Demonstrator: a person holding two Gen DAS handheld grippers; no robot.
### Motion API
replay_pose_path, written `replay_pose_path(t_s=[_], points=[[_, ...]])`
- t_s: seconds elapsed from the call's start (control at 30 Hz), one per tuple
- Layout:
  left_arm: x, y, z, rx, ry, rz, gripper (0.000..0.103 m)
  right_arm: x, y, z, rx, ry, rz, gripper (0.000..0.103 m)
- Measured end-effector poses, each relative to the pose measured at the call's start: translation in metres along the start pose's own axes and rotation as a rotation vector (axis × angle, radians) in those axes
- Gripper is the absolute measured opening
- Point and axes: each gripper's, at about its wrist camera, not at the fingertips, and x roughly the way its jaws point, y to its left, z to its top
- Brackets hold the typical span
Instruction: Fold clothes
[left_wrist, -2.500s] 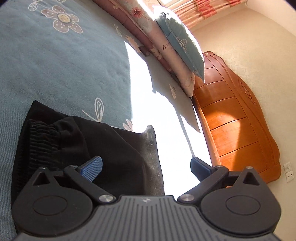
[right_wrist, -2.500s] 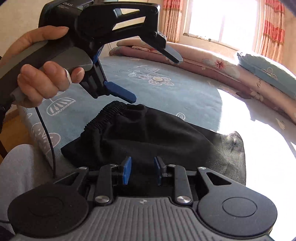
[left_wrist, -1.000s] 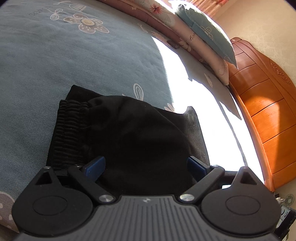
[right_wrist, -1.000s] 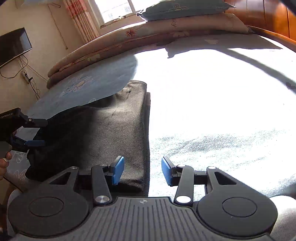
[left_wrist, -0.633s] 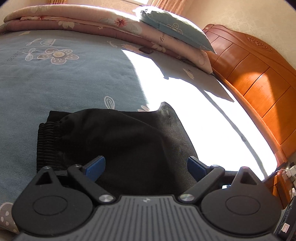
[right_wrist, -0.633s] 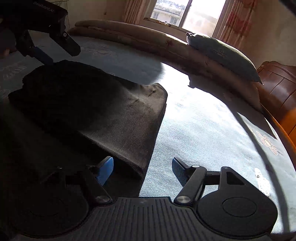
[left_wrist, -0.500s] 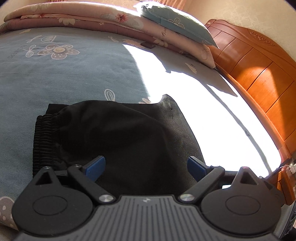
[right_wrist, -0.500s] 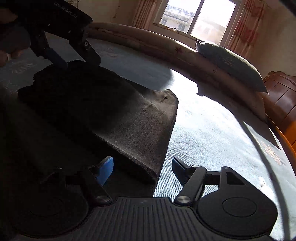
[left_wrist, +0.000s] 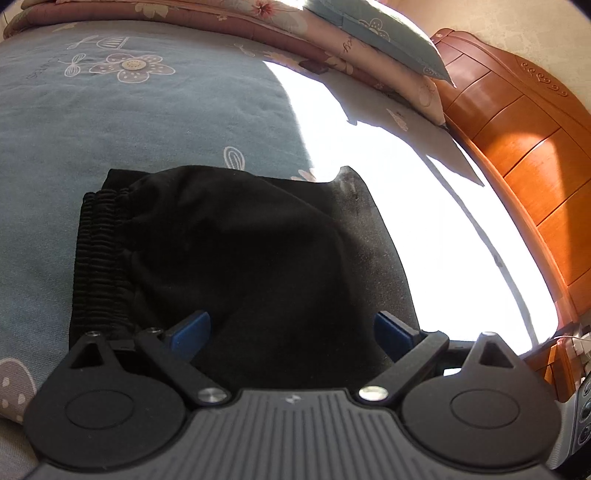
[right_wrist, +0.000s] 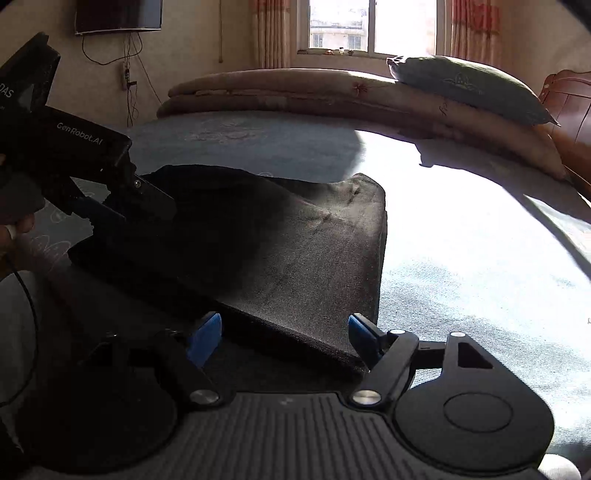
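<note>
Folded black shorts (left_wrist: 240, 251) with a ribbed elastic waistband (left_wrist: 99, 258) lie on the blue flowered bedspread (left_wrist: 147, 118). My left gripper (left_wrist: 291, 330) hovers open over the garment's near edge, nothing between its blue pads. In the right wrist view the same shorts (right_wrist: 288, 243) lie as a flat dark bundle, and my right gripper (right_wrist: 286, 332) stands open at their near right corner, fingers straddling the folded edge without pinching it. The left gripper (right_wrist: 110, 206) shows at the far left of that view, held by a hand above the waistband end.
Rolled quilts (right_wrist: 295, 92) and a teal pillow (right_wrist: 465, 85) line the far side of the bed. An orange wooden headboard (left_wrist: 524, 140) runs along the right. A bright sun patch (left_wrist: 406, 206) covers the bedspread right of the shorts. A television (right_wrist: 118, 14) hangs on the wall.
My right gripper has opened and swung around to the shorts' near right corner. The left gripper lowered toward the waistband end, staying open. The shorts lie as before.
</note>
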Motion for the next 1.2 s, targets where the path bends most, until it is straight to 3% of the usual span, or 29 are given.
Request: replay_pose_path(t_s=[0.13,0.23,0.33,0.47,0.7,0.83,0.97,1.07,1.2], points=[[0.023,-0.024,0.050,-0.004,-0.009,-0.178,0.098,0.019,0.009,0.015,-0.021,-0.006,0.033,0.081],[0.062,-0.026,0.078,-0.077,0.048,-0.259,0.098,0.035,0.016,0.026,-0.037,-0.008,0.057,0.081],[0.101,-0.015,0.083,-0.154,0.110,-0.239,0.098,0.039,0.018,0.022,-0.031,0.005,0.070,0.081],[0.133,0.013,0.069,-0.201,0.114,-0.171,0.098,0.039,0.016,0.010,-0.003,0.029,0.082,0.082],[0.092,0.014,0.069,-0.240,0.061,-0.247,0.098,0.034,0.009,0.011,0.040,-0.001,0.080,0.082],[0.102,0.015,0.059,-0.274,0.119,-0.345,0.098,0.029,0.011,0.020,0.052,-0.043,0.108,0.083],[0.127,0.024,0.047,-0.299,0.132,-0.311,0.099,0.031,0.017,0.021,0.034,-0.035,0.114,0.083],[0.116,0.024,0.053,-0.297,0.142,-0.320,0.100,0.025,0.018,0.019,0.028,-0.037,0.098,0.083],[0.091,0.029,0.073,-0.253,0.067,-0.289,0.100,0.018,0.014,0.028,0.041,-0.073,0.113,0.083]])
